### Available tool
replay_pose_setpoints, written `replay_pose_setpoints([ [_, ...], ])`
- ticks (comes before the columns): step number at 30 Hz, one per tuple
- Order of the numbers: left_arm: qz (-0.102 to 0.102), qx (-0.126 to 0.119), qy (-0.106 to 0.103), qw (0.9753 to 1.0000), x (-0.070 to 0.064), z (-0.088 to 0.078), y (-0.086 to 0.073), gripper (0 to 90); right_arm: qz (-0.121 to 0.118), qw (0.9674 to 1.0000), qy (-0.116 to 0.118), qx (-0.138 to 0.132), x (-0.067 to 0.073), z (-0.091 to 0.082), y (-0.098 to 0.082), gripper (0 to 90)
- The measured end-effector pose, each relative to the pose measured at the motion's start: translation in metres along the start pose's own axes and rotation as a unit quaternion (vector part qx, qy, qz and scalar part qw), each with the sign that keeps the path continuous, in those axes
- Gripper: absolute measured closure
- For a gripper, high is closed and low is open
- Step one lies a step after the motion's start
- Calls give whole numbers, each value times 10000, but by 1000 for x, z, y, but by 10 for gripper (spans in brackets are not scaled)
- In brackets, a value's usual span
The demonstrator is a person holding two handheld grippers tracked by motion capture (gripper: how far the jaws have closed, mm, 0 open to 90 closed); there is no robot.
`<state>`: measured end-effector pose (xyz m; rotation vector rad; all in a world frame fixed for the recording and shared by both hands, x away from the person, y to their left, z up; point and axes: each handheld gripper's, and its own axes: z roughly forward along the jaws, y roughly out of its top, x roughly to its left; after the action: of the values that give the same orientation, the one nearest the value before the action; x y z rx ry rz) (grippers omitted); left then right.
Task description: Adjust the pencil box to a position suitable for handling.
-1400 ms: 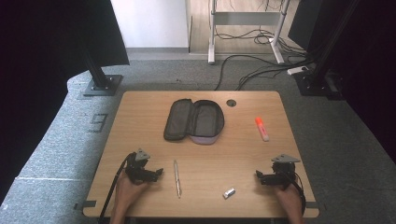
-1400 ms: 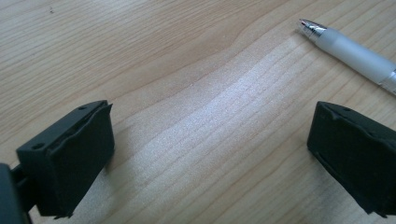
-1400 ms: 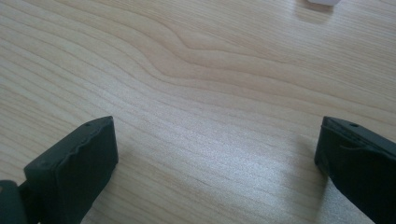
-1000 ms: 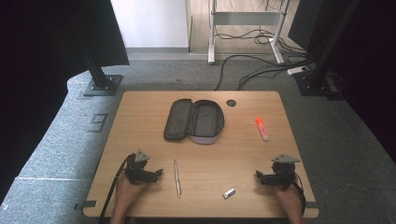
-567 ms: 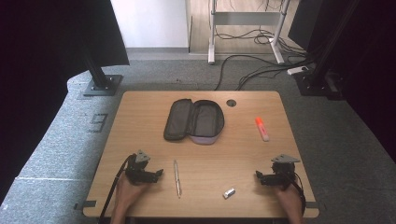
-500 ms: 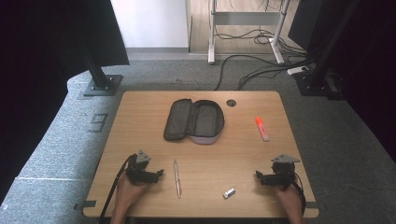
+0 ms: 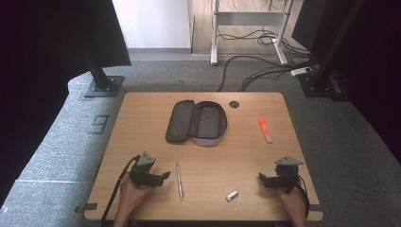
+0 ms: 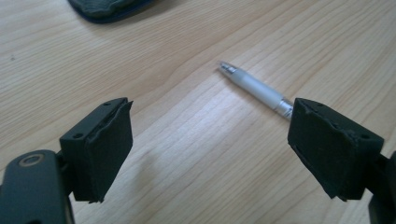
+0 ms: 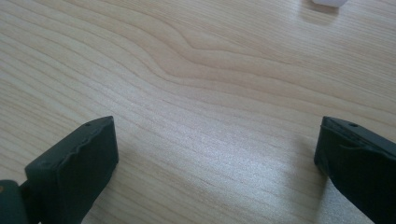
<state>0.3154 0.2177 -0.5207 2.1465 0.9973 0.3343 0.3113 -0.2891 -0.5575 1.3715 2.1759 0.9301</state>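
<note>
A person's left gripper (image 7: 160,178) hovers low over the near-left part of a light wooden table (image 7: 142,123), its black jaws spread wide with bare wood between them; they have just been narrowing a little, with nothing caught. Just to its right lies the thing it faces: a slim silver-and-translucent pen (image 7: 178,180), flat on the wood, running near to far. In the left gripper view the pen (image 8: 256,87) shows its metal tip and frosted barrel beyond the right-hand jaw, apart from both pads.

The pen looks light, stiff and smooth, likely to roll or skid if nudged on one side. The surest hold appears to be across the middle of the barrel, jaws square to its length.

The right gripper (image 7: 263,180) rests at the near-right, jaws likewise wide apart and empty over plain wood. A small white cap-like piece (image 7: 231,195) lies between the two hands, near the front edge. Farther off, an open dark grey fabric pencil case (image 7: 196,121) sits mid-table, an orange highlighter (image 7: 265,130) to its right. Open wood surrounds the pen; only the near edge is close.
</note>
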Motion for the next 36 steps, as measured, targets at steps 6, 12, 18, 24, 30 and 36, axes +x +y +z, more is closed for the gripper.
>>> replay_pose_setpoints([
  [6,86,15,-114,9999,-8,1,6,153,0,10000,0,-3,0,0,0,0],
  [12,176,46,-199,9996,-14,6,9,169,-4,10000,0,-3,0,0,0,0],
  [18,227,96,-331,9991,-21,12,11,183,0,10000,-1,-1,0,0,0,0],
  [24,291,158,-415,9986,-27,19,13,204,0,10000,-1,-3,0,0,0,0],
  [30,324,229,-465,9981,-32,25,13,220,-6,10000,0,-3,0,0,0,0],
  [36,342,245,-505,9978,-35,29,13,232,0,10000,0,-2,0,0,0,0],
])
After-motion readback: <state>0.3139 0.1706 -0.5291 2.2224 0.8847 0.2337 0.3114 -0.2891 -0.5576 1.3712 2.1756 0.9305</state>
